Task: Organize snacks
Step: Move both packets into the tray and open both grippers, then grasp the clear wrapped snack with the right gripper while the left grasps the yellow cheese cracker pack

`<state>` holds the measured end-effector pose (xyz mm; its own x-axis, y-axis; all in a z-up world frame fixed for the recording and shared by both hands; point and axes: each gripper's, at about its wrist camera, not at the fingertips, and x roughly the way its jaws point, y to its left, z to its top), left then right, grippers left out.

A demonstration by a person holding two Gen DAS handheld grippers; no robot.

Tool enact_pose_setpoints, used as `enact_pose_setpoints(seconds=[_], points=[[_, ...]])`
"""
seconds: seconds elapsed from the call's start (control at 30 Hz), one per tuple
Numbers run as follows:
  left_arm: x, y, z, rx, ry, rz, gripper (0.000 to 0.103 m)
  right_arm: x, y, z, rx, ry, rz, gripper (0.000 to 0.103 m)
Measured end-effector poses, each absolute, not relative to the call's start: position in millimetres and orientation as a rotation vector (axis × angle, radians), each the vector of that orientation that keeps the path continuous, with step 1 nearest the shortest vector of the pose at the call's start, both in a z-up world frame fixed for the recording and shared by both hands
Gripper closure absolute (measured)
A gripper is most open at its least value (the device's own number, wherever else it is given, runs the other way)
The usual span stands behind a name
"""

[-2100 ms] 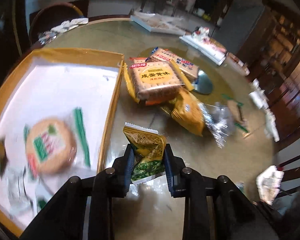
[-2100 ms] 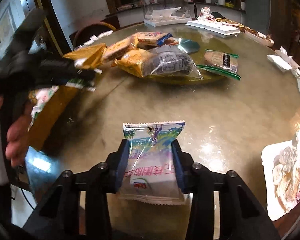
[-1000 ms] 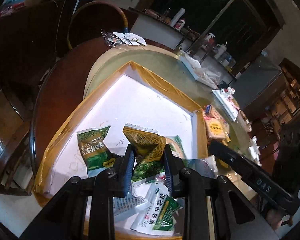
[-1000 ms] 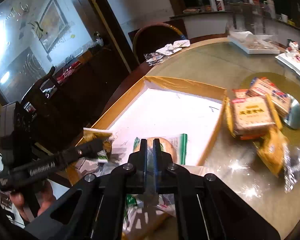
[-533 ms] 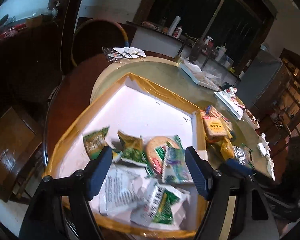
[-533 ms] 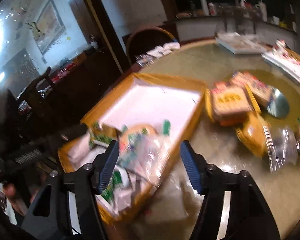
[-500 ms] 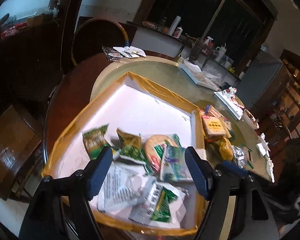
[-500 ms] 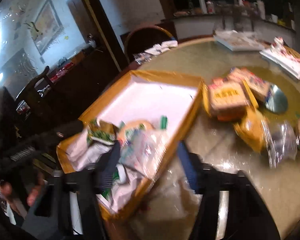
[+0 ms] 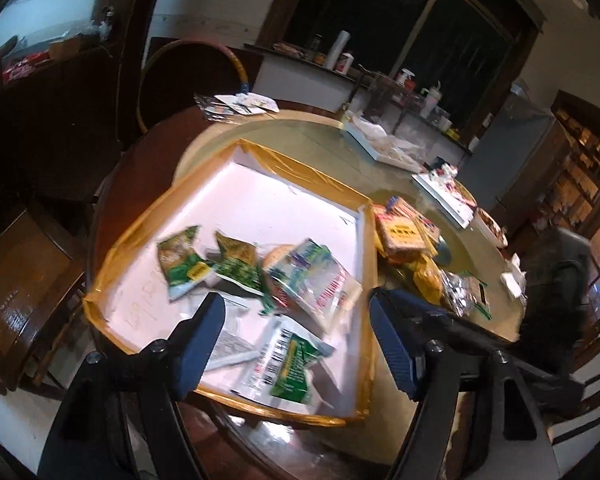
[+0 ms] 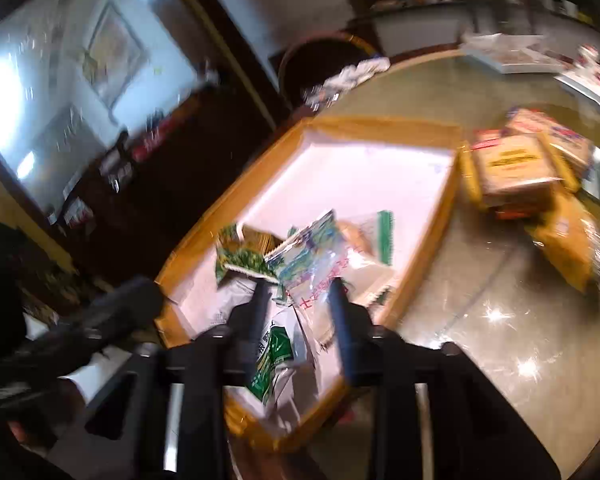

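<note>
Broadly, the round glass-topped table [image 9: 324,140] fills both views, and on it, ahead of both sets of jaws, lies the shallow white tray [image 9: 260,196] with its yellow taped rim. Beyond the tray's far side, ahead and to the right of the jaws, a loose heap of biscuit packs [image 9: 404,236] and yellow bags [image 10: 568,248] waits on the glass, so the sorting looks only partly done: several snacks are in, several are not. Inside the tray, close before the jaws, sit a clear printed pouch [image 9: 320,280], two green-and-yellow packets [image 9: 180,264], a round wrapped cracker [image 10: 364,236] and a green-labelled white pack [image 9: 288,364]. The left gripper [image 9: 296,344] hangs over the tray's near end with its blue-padded jaws wide apart and nothing between them. The right gripper [image 10: 298,292] hovers above the pouch, its jaws also apart and empty, though blur softens that view. Judging by this, fetching the remaining packs comes next.
</note>
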<state>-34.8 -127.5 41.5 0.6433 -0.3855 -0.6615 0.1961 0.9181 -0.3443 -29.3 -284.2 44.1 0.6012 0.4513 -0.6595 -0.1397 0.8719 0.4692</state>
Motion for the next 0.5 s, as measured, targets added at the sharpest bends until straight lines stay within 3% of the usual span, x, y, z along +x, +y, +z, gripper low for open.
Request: enact_pose_setpoints(seconds=[0.03, 0.5], points=[[-35, -132, 41, -0.248, 0.813, -0.347, 0.028, -37, -294, 46, 0.418, 0.845, 0.331, 0.039], [-45, -206, 32, -0.162, 0.847, -0.480, 0.028, -71, -485, 13, 0.802, 0.863, -0.121, 0.030]])
